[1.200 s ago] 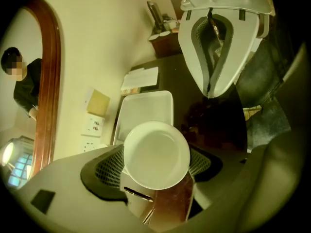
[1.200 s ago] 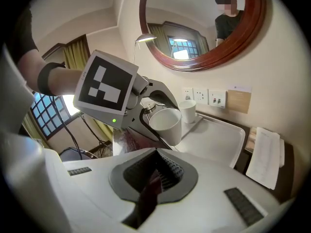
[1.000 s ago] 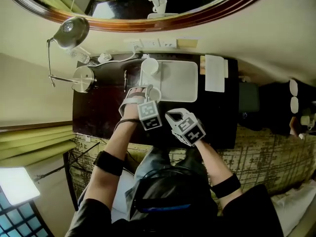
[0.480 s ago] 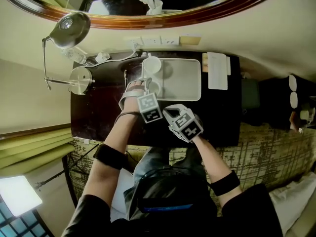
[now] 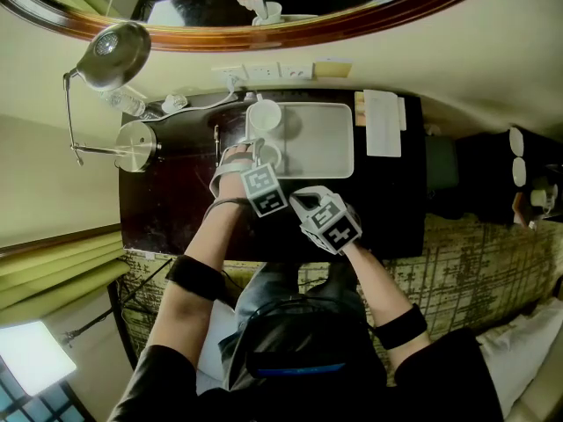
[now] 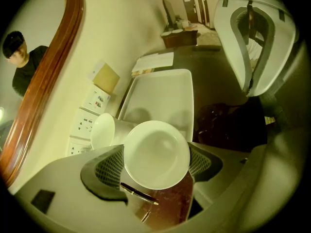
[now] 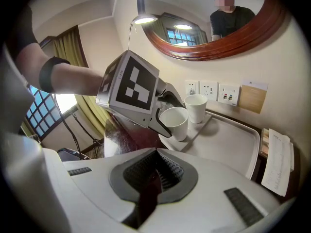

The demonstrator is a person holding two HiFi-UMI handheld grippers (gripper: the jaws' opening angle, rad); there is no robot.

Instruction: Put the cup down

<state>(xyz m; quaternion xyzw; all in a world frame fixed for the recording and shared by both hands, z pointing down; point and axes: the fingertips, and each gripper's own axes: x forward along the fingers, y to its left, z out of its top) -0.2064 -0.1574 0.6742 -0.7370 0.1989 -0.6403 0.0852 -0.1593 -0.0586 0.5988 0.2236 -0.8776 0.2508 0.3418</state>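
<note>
A white paper cup (image 6: pixel 156 149) sits between the pads of my left gripper (image 6: pixel 154 165), which is shut on it, mouth facing the camera. In the head view the left gripper (image 5: pixel 260 158) holds this cup (image 5: pixel 273 156) at the near left corner of the white tray (image 5: pixel 317 143). I cannot tell whether its base rests on the tray. A second white cup (image 5: pixel 264 115) (image 7: pixel 197 107) stands upright on the tray just behind the held cup (image 7: pixel 175 122). My right gripper (image 7: pixel 154 174) (image 5: pixel 297 202) is shut and empty, hovering to the right of the left one.
The dark desk (image 5: pixel 176 200) carries a pen (image 5: pixel 217 139) left of the tray, a desk lamp (image 5: pixel 110 55) with its round base (image 5: pixel 136 143), and a paper sheet (image 5: pixel 383 126) right of the tray. Wall sockets (image 5: pixel 264 73) and a wood-framed mirror (image 5: pixel 290 33) are behind.
My left gripper, still shut on the cup, has sunk and moved a little further onto the tray's corner. The right gripper has shifted only slightly.
</note>
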